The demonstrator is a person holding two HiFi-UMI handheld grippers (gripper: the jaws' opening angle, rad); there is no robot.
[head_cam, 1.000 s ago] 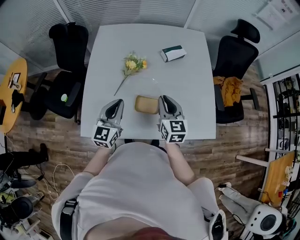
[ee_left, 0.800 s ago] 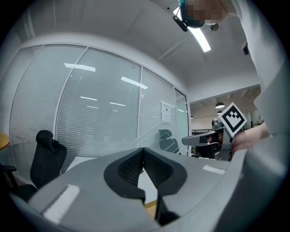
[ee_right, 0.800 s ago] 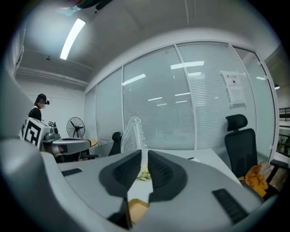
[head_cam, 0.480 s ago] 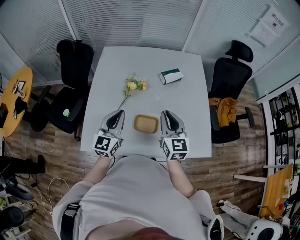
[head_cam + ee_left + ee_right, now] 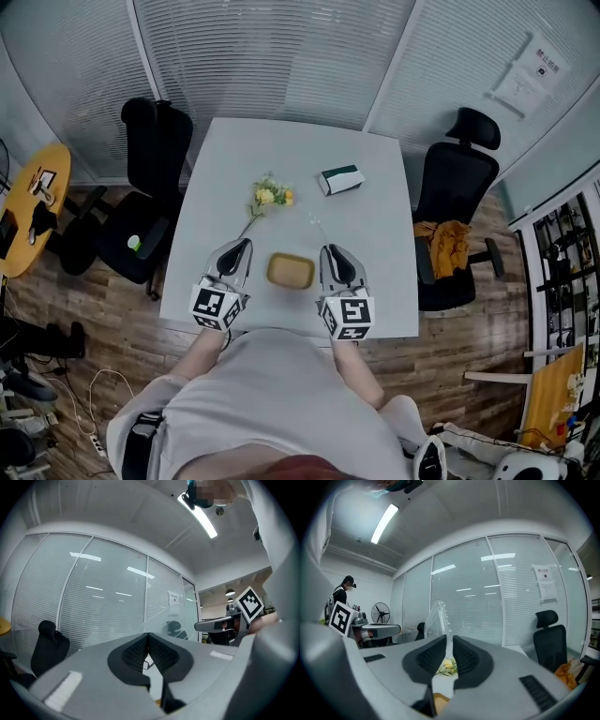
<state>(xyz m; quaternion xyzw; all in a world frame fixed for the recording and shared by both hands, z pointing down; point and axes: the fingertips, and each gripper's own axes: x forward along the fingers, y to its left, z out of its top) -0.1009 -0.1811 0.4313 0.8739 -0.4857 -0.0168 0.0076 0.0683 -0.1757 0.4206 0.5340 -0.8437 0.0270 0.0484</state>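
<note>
A tan shallow tray (image 5: 290, 271) lies on the white table (image 5: 225, 169) near its front edge, between my two grippers. My left gripper (image 5: 239, 246) is to the tray's left, jaws shut and nothing seen between them (image 5: 148, 635). On the tray's right is my right gripper (image 5: 330, 251), shut on a clear plastic sleeve (image 5: 437, 618) that stands up above its jaws (image 5: 449, 638). The sleeve shows faintly in the head view (image 5: 315, 228). A bunch of yellow flowers (image 5: 269, 196) lies farther back, also seen past the right jaws (image 5: 447, 666).
A green and white box (image 5: 340, 180) sits at the table's back right. Black office chairs stand at the left (image 5: 155, 141) and the right (image 5: 459, 178), the right one with an orange cloth (image 5: 441, 236). Glass walls with blinds close the room behind.
The head view has pulled back and shows more of the room. Both grippers still flank the tray, a little nearer the table's front edge. The right keeps its hold on the clear sleeve.
</note>
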